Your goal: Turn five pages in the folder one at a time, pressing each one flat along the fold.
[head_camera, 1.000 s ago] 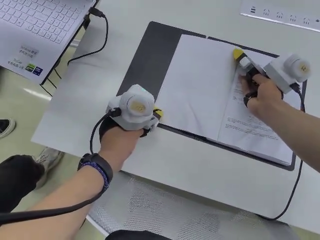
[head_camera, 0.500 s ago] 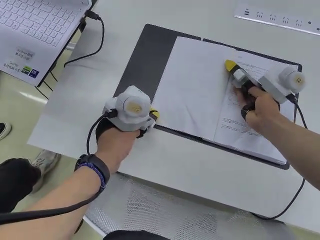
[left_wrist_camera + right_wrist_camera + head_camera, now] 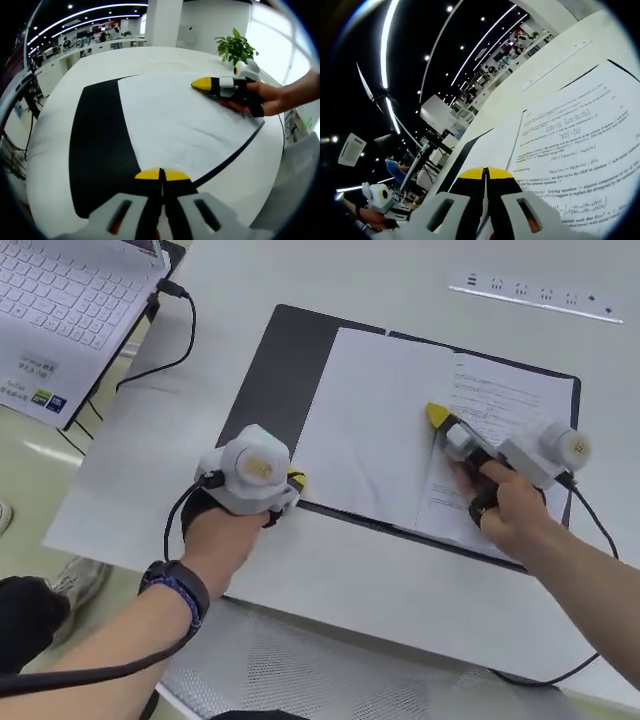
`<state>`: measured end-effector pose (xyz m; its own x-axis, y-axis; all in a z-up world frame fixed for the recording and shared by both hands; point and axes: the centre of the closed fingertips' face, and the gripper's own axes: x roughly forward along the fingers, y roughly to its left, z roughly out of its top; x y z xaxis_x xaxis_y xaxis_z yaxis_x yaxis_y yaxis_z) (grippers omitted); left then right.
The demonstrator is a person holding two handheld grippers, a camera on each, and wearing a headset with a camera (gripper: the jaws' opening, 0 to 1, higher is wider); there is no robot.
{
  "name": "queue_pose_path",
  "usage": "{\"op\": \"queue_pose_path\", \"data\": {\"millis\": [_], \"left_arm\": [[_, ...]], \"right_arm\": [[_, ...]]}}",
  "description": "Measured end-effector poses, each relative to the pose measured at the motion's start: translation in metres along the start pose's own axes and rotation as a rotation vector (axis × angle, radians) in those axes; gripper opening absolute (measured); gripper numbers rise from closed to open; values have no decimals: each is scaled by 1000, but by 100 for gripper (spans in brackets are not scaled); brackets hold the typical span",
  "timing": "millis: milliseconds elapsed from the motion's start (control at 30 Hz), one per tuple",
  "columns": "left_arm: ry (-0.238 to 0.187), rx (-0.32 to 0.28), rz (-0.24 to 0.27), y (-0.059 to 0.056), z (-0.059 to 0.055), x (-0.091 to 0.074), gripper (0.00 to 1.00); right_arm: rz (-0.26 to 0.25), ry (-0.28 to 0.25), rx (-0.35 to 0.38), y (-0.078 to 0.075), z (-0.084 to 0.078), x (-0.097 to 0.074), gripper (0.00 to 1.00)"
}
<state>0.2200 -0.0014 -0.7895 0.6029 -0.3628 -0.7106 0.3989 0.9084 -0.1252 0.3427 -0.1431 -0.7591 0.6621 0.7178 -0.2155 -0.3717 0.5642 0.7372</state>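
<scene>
Folder (image 3: 280,370) is lying open on the bench (image 3: 380,580), right gripper (image 3: 437,416) is pressing its closed fingers (image 3: 470,174) along the fold (image 3: 438,465) to flatten the page (image 3: 370,420), left gripper (image 3: 294,480), fingers together too, is probably steadying its near edge.

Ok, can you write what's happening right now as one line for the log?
left tool: shut, at folder near edge | right tool: shut, tip at fold between blank page and printed page
</scene>
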Motion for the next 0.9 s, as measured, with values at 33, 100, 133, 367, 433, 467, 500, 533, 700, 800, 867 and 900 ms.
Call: {"op": "queue_pose_path", "data": {"millis": [33, 100, 133, 367, 433, 467, 500, 533, 700, 800, 867, 900], "left_arm": [[0, 2, -1, 0, 0, 0, 0], [-1, 5, -2, 0, 0, 0, 0], [-1, 7, -2, 0, 0, 0, 0], [-2, 10, -2, -1, 0, 0, 0], [-4, 11, -1, -1, -1, 0, 0], [-4, 11, -1, -1, -1, 0, 0], [-5, 11, 0, -1, -1, 0, 0], [-6, 11, 1, -1, -1, 0, 0], [-10, 17, 3, 0, -1, 0, 0], [-10, 23, 2, -1, -1, 0, 0], [-8, 28, 3, 0, -2, 0, 0], [-8, 30, 3, 0, -2, 0, 0]], "right_arm": [[6, 5, -1, 2, -3, -3, 0], [13, 11, 0, 6, -7, -9, 0], [16, 17, 1, 7, -10, -11, 0], [47, 71, 14, 20, -26, -22, 0], [51, 79, 16, 22, -30, -26, 0], [54, 83, 19, 23, -33, -28, 0], [54, 84, 20, 24, -34, -30, 0], [55, 88, 19, 26, -37, -32, 0], [60, 108, 6, 32, -48, -42, 0], [57, 117, -1, 34, -55, -47, 0], [55, 121, -5, 35, -58, -50, 0], [52, 122, -4, 32, -58, -50, 0]]}}
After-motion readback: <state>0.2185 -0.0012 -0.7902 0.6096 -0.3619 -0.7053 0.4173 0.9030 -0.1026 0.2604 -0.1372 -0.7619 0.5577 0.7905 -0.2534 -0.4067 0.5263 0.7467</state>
